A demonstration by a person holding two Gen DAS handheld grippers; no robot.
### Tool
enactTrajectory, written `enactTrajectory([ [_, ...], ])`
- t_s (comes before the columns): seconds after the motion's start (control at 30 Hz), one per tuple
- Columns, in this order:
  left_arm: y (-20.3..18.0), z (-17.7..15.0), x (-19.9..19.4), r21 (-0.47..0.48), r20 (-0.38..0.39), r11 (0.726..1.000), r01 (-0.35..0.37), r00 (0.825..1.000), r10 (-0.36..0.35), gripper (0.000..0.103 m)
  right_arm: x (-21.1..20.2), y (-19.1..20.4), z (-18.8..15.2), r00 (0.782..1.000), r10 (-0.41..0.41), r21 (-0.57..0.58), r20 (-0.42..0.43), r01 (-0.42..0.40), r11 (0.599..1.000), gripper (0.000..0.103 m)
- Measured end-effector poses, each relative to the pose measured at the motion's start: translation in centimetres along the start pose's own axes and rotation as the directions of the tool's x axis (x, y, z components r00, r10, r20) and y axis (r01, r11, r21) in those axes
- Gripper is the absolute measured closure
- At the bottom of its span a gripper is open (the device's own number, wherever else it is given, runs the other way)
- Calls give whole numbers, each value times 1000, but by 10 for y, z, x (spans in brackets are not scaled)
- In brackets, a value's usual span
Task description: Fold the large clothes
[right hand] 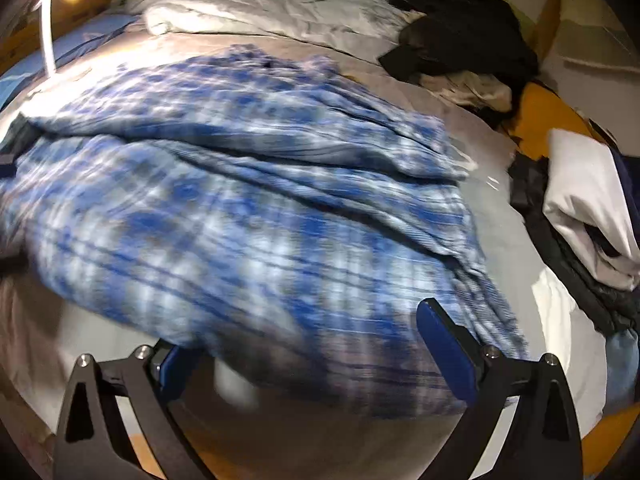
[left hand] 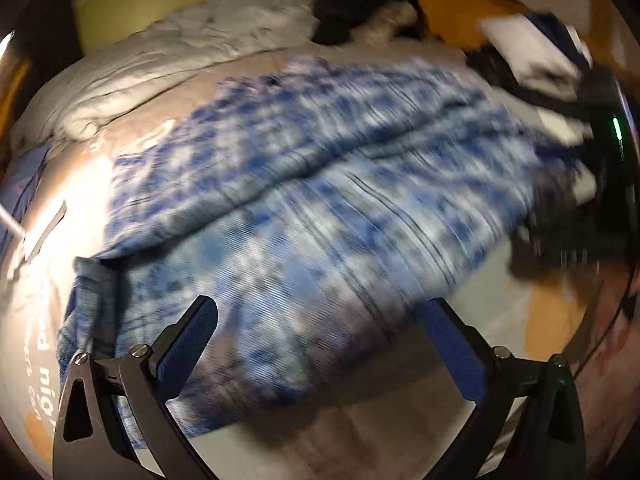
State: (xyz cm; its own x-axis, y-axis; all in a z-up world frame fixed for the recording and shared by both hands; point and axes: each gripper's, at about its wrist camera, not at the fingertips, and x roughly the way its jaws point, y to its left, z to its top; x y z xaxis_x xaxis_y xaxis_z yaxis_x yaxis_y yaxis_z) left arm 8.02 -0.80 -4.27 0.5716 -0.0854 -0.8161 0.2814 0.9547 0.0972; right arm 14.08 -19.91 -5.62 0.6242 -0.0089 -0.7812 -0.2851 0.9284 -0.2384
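The wide bed with its pale grey sheet (right hand: 400, 92) fills the room ahead of both tongs, and most of it is covered by the big blue-and-white plaid flannel garment (right hand: 248, 208), spread out with a long fold ridge running across its middle; its near hem lies just ahead of and between the fingers of each pair of tongs. Beyond it, at the far side of the bed, sits a crumpled white duvet (right hand: 260, 4), with a heap of black clothing (right hand: 460, 32) to the right of that. Further right is a folded white cloth (right hand: 588, 200) on a dark pile. The left tongs (left hand: 320, 320) are spread wide over the plaid hem, holding nothing; the right tongs (right hand: 304, 332) are likewise spread, the hem draped over the left fingertip.
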Motion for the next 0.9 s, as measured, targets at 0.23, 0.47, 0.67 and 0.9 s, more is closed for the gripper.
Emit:
enactTrajectory([
  [0.23,0,-7,26,5,-121,997,-83,989,83,0,1,-12,4,1000,-27,43,1,27,999,4],
  [0.47,47,-8,25,-139,-150,963,-232,966,211,0,0,-30,7,997,-73,115,3,72,991,4],
  [0.67,88,-8,-6,-326,-53,896,-302,952,302,34,-18,-51,10,995,-75,211,72,58,976,16],
  [0.9,99,-6,-45,-419,101,861,-288,928,360,90,-41,-56,11,978,-9,261,209,-46,964,93],
])
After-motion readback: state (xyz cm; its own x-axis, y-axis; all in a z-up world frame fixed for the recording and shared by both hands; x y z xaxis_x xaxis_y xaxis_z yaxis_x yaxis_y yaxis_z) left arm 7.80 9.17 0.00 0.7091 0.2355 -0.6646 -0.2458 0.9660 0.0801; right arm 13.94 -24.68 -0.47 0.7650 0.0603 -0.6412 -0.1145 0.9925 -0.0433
